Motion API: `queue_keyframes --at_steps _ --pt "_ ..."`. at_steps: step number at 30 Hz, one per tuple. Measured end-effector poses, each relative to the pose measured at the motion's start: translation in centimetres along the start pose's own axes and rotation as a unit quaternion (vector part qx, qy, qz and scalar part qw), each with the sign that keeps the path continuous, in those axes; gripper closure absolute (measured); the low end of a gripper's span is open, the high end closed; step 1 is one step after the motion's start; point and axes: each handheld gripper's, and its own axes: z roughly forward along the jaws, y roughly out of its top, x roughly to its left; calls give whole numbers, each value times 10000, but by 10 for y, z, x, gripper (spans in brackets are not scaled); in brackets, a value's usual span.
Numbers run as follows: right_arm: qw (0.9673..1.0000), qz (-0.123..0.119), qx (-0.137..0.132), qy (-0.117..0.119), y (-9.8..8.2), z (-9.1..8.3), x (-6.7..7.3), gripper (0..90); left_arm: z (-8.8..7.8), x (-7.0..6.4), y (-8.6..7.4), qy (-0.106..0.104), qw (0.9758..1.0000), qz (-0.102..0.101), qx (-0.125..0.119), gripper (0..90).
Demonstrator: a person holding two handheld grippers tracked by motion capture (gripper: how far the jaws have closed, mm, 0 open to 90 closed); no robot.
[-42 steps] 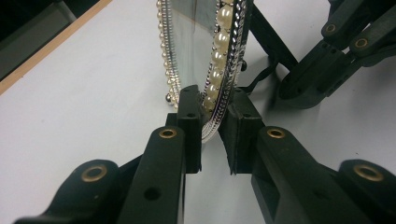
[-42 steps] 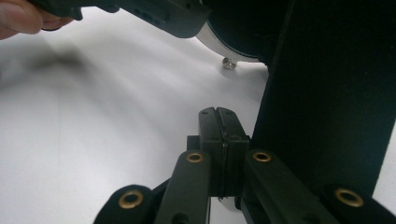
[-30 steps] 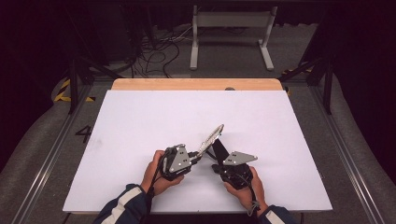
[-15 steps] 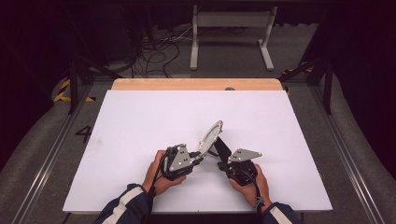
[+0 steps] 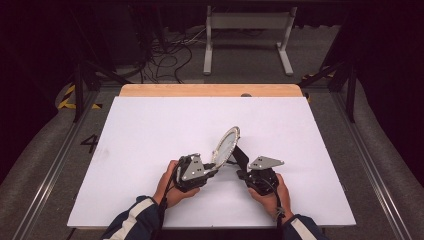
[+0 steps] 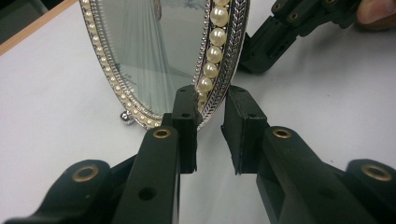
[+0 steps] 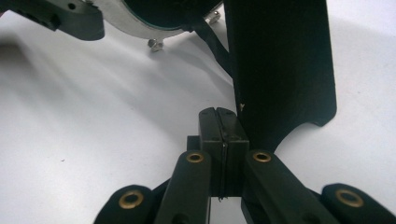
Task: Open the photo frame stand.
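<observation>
- Your left hand-held gripper point(image 6: 209, 135) is clenched on the lower rim of the oval pearl-rimmed mirror point(image 6: 159, 51); the rim sits between the 2 pads, which stand only as far apart as the frame is thick.
- Your right hand-held gripper point(image 7: 223, 135) is fully clenched, jaws pressed flat together right beside the black back stand point(image 7: 280, 65); whether it pinches the stand's edge is hard to tell.
- The mirror stands tilted on the white tabletop point(image 5: 150, 130), near its front, between your hands, on small ball feet.
- Judge it light but fragile: stiff glass, smooth metal frame, pearls that could slip. Grip the rim, never the glass; the hinged stand may fold.
</observation>
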Motion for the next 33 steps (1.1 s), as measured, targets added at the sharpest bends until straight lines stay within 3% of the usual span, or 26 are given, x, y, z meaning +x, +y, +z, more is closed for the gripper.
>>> queue_keyframes --at_steps 5,10,16,22,26,33 --pt "10000 60 -18 -40 0 0 -6 900 -2 1 -1 -20 10000 -25 7 755" --pt "10000 47 -29 -65 0 0 -9 900 -17 5 -7 -2 9999 -168 18 726" --pt "9998 34 -205 31 2 -5 -5 900 -44 12 -27 203 9987 -463 104 666" --pt "9989 -70 -436 158 7 -10 5 894 -64 17 -41 482 9963 -697 126 551" --pt "9978 -135 -607 232 11 -13 15 833 -79 17 -51 682 9949 -733 146 520" --pt "9967 -76 -783 217 20 -13 22 660 -95 17 -67 928 9898 -1040 278 387"
